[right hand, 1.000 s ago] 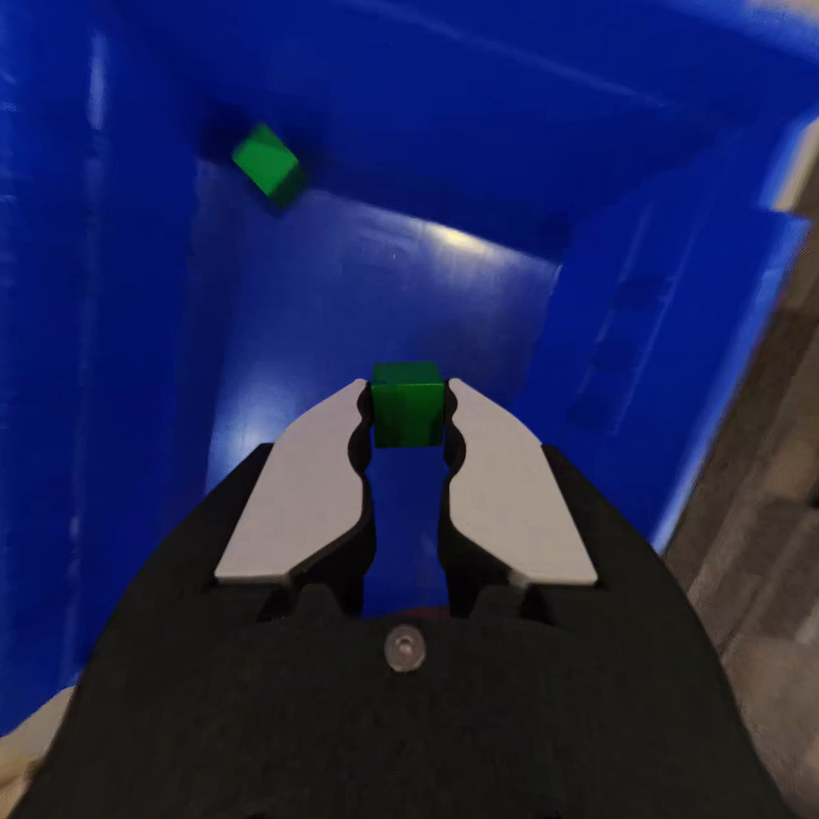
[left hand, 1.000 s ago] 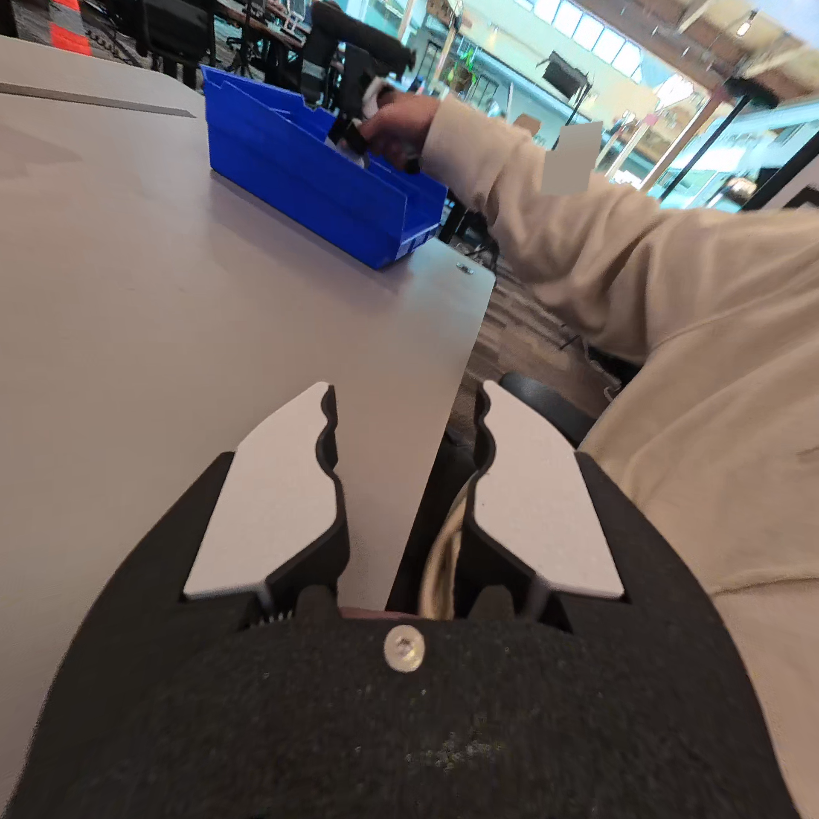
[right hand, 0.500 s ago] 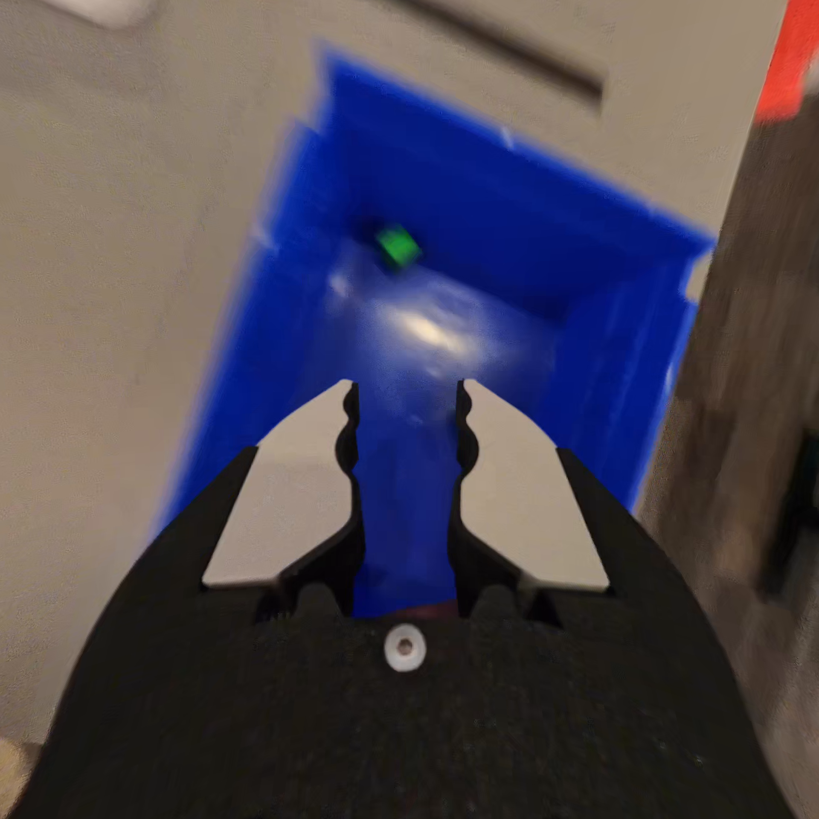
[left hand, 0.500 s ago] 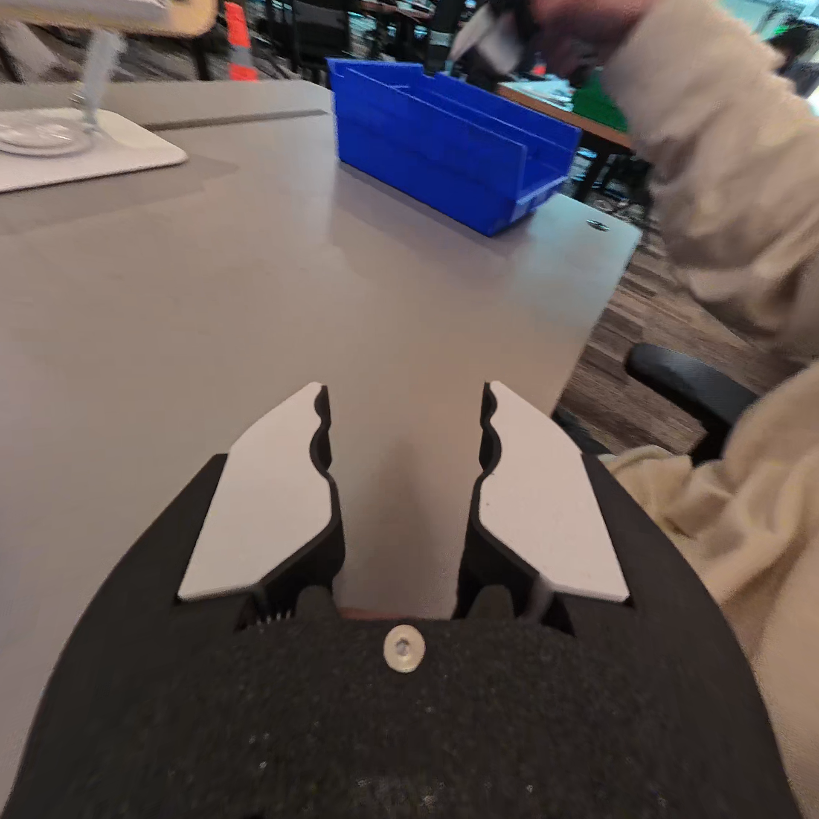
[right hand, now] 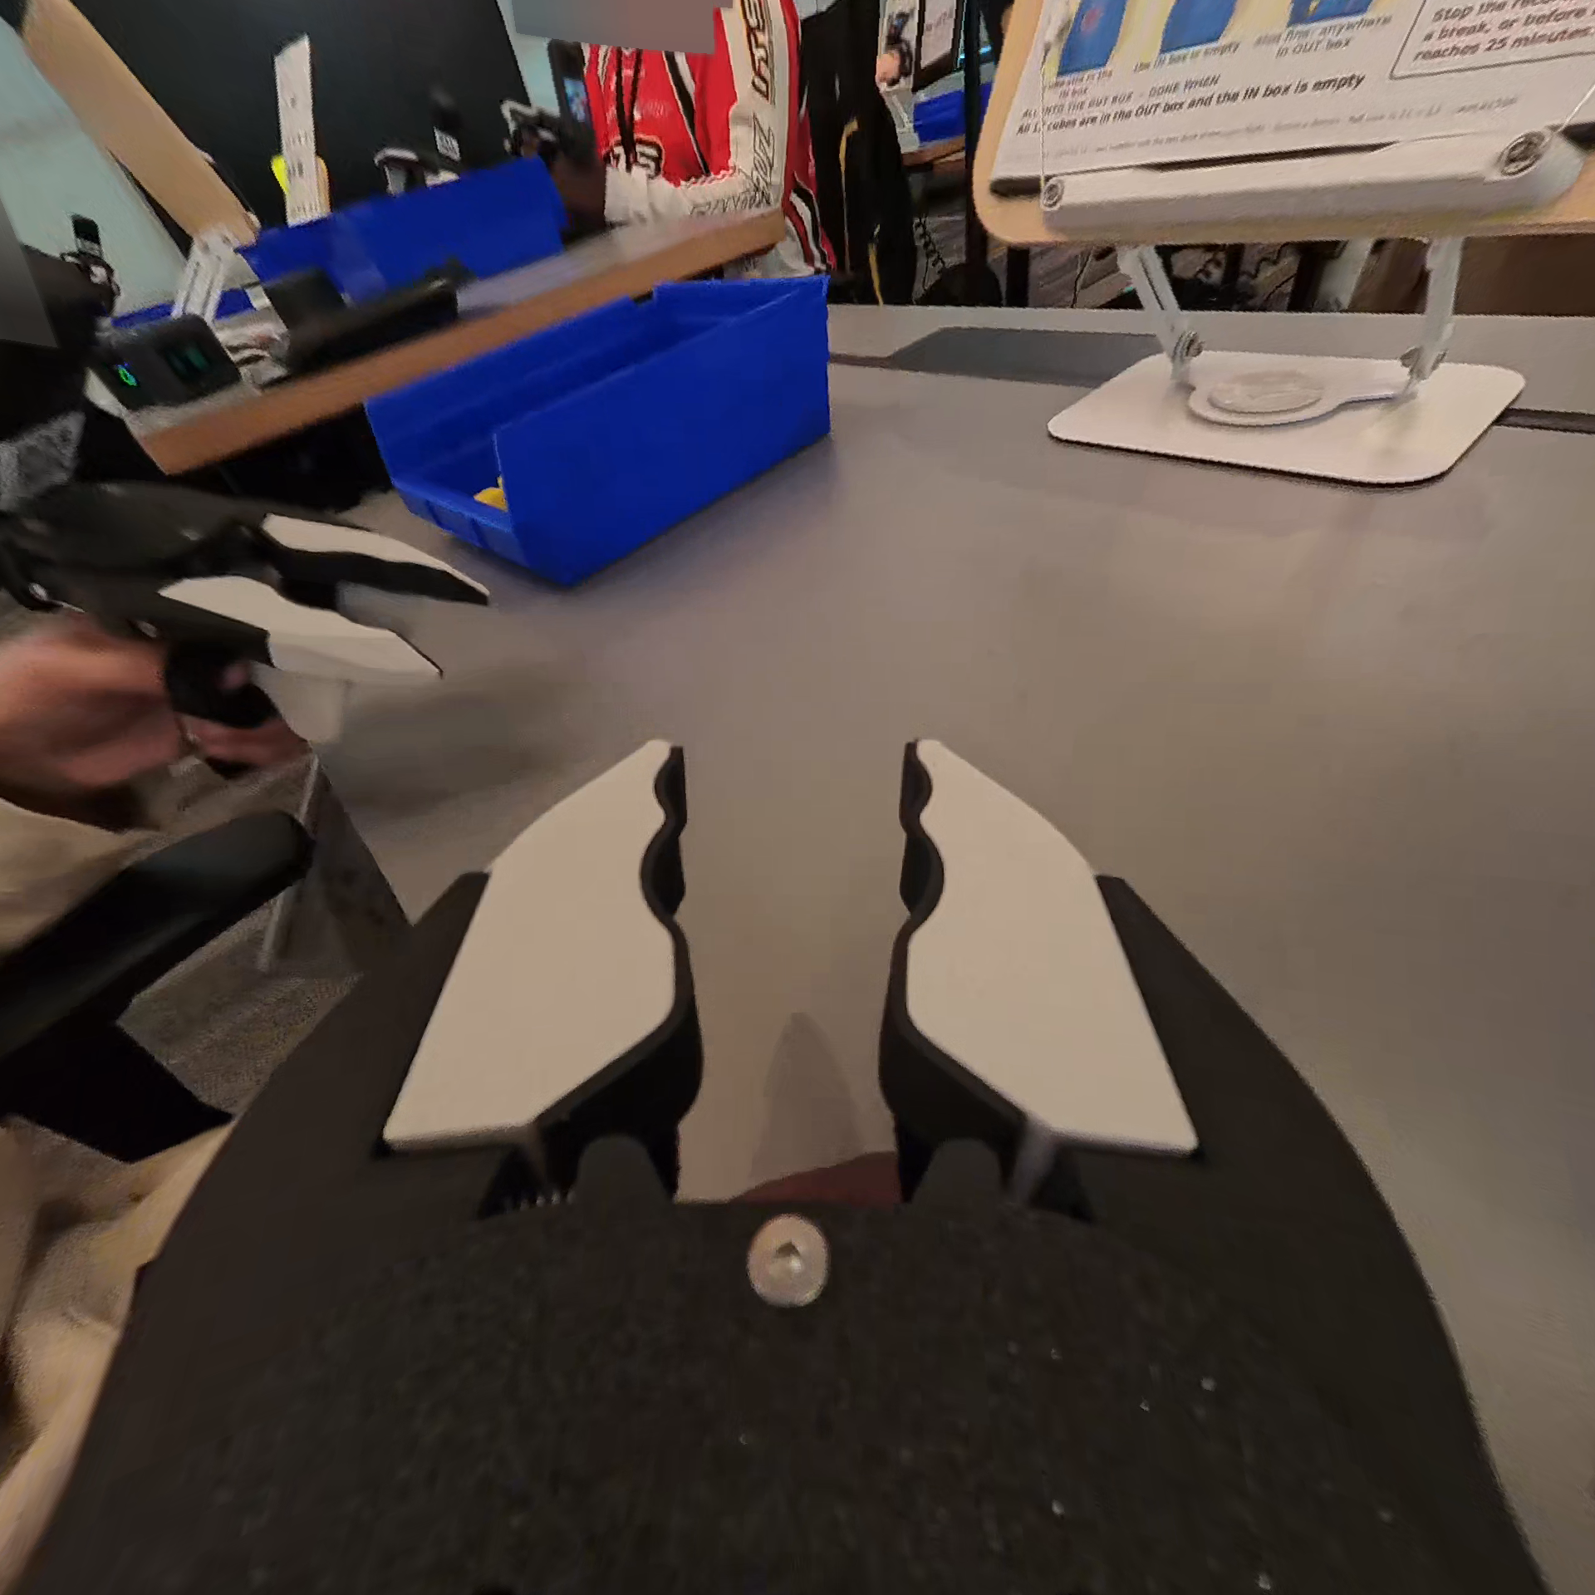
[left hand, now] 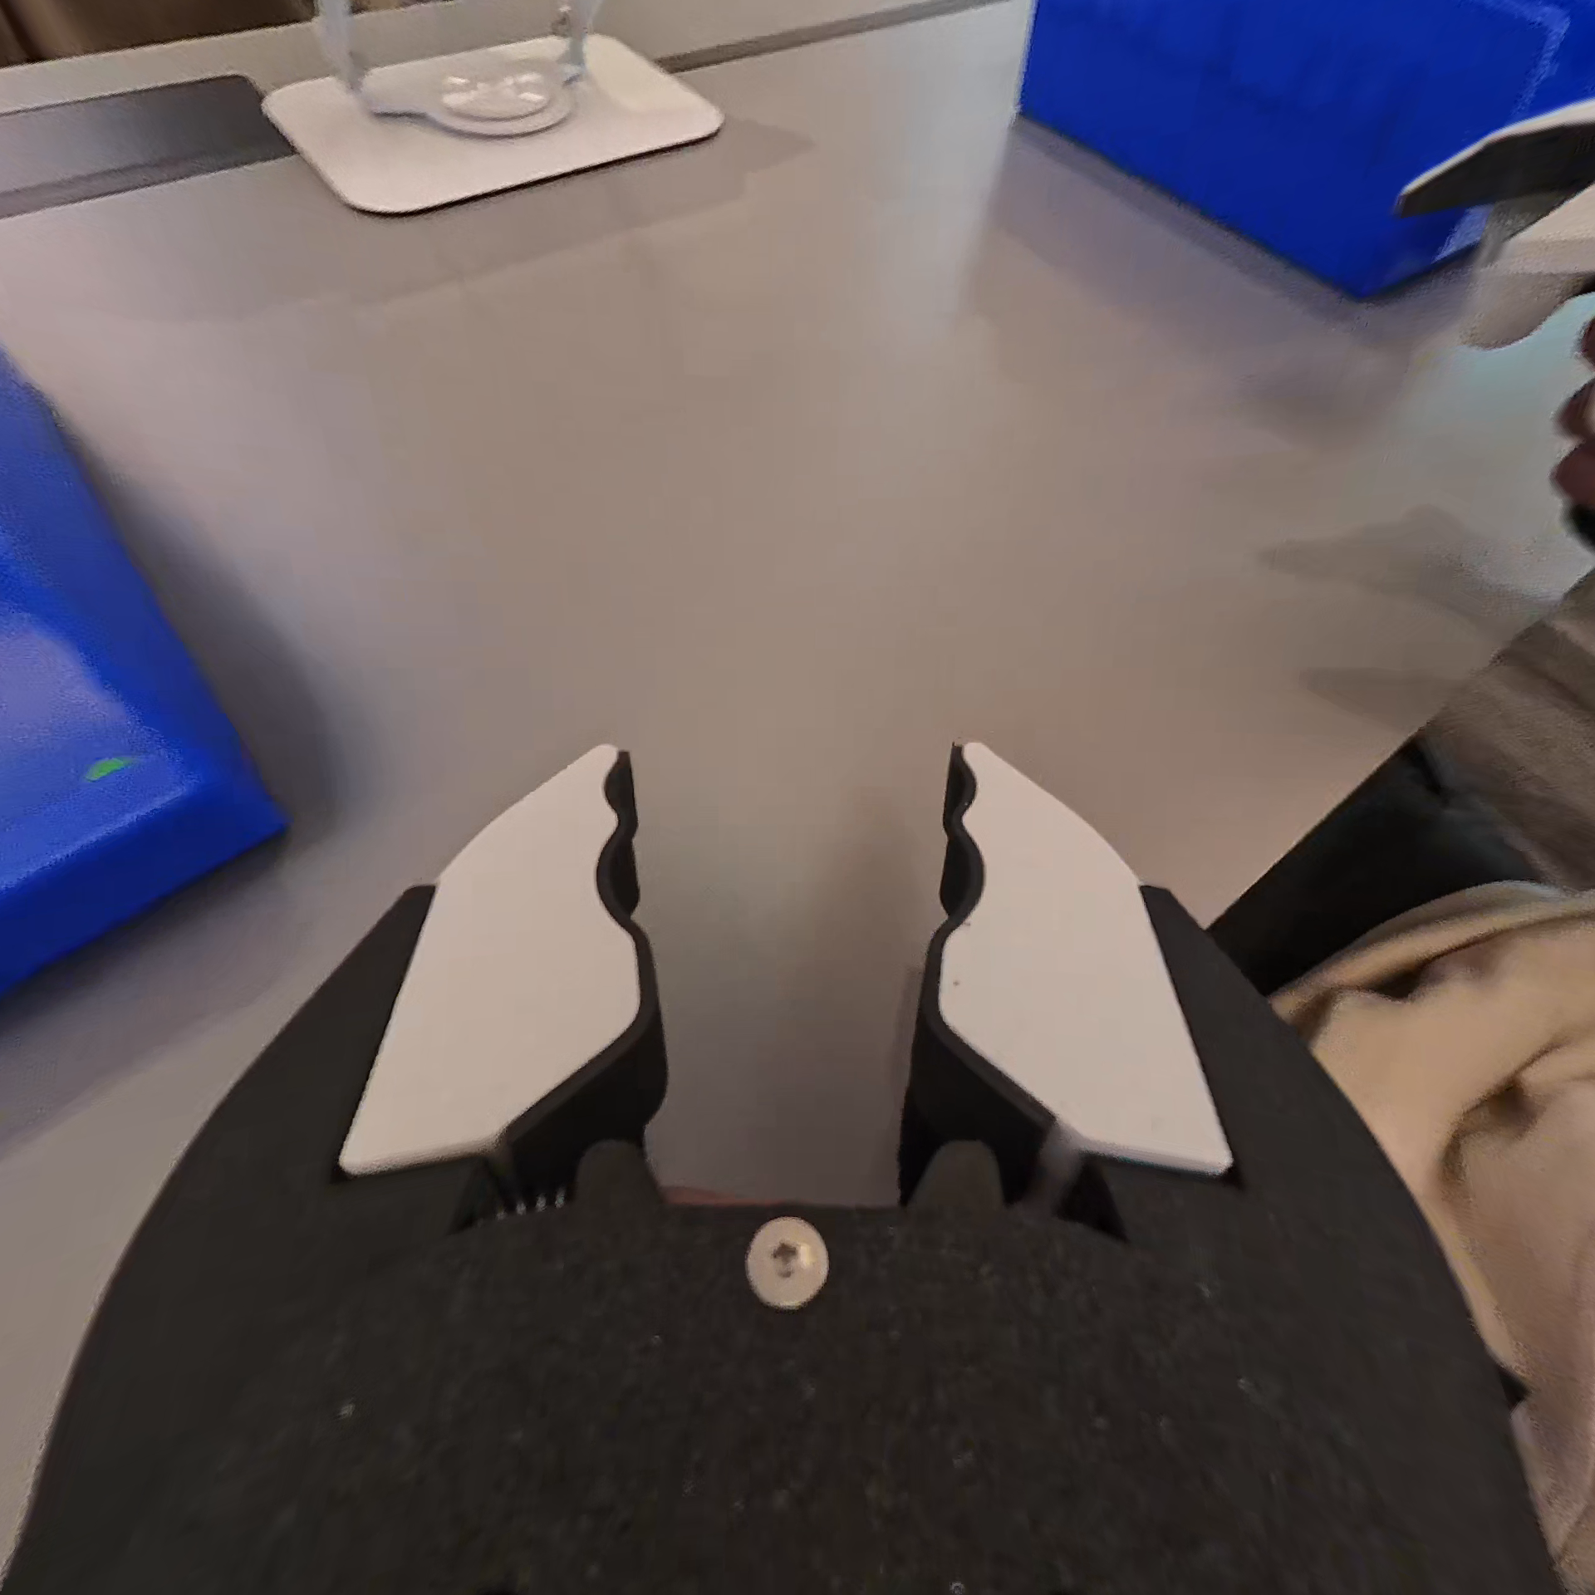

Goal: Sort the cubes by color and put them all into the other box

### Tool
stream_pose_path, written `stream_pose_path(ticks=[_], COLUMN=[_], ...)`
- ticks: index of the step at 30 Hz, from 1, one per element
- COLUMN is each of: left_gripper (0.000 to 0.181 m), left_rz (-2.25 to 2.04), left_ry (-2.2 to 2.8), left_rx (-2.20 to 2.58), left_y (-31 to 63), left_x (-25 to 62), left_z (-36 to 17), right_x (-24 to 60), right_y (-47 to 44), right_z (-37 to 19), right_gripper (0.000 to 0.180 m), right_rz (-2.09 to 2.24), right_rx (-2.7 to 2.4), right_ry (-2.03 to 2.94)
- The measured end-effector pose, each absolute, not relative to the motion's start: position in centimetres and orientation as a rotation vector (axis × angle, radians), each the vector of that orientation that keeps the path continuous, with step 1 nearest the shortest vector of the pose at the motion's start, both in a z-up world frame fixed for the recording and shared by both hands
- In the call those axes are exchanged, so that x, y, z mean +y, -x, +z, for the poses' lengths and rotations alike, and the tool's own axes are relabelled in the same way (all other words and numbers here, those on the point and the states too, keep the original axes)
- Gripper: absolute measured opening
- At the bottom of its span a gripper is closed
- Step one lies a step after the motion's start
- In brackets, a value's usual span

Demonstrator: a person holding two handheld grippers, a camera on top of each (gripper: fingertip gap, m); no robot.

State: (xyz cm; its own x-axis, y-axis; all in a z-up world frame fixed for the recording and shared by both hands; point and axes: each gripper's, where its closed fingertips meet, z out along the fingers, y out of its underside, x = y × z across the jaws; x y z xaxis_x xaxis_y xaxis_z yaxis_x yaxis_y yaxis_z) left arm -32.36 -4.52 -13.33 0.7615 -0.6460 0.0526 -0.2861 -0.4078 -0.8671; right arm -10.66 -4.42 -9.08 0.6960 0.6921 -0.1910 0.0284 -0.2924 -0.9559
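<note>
My left gripper (left hand: 785, 759) is open and empty, low over the grey table (left hand: 777, 431). A blue box (left hand: 78, 690) at the left edge shows a green speck (left hand: 108, 768) inside. A second blue box (left hand: 1277, 129) stands at the far right, with a finger of my right gripper (left hand: 1510, 164) in front of it. In the right wrist view my right gripper (right hand: 790, 755) is open and empty over the table (right hand: 1122, 690). A blue box (right hand: 656, 431) ahead of it holds a yellow cube (right hand: 490, 499). My left gripper (right hand: 457, 634) shows at the left, open.
A white stand (right hand: 1277, 414) carrying a printed sheet (right hand: 1251, 86) stands at the back of the table; its base (left hand: 492, 129) also shows in the left wrist view. A black chair arm (right hand: 147, 906) and the table's near edge lie to the left. A person's cream sleeve (left hand: 1467, 1079) is at the right.
My right gripper let go of the green cube inside a blue box, drew back out and turned toward the other box, jaws wider. My left gripper swung left and opened a little more.
</note>
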Motion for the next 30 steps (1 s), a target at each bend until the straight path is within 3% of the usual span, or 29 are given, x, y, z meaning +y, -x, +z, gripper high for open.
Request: stream_pose_path(ticks=[9,15,25,30], left_gripper=[0.061,0.061,0.057,0.064], left_rz=[0.218,0.585,0.628,0.622], left_ry=[2.287,2.646,3.116,3.198], left_rx=[1.038,1.501,1.674,1.659], left_y=[49.3,57.5,60.4,60.2], left_x=[1.8,8.4,10.7,10.8], left_z=[-10.4,-12.7,-16.4,-18.0], right_x=[-5.0,-5.2,-5.9,-6.0], right_y=[11.9,12.5,12.1,11.8], right_z=[-10.0,-10.3,-11.0,-11.1], right_gripper=[0.044,0.041,0.039,0.038], right_rz=[0.811,0.822,0.796,0.814], right_rx=[-0.633,-0.693,-0.741,-0.741], right_ry=[1.794,1.806,1.816,1.825])
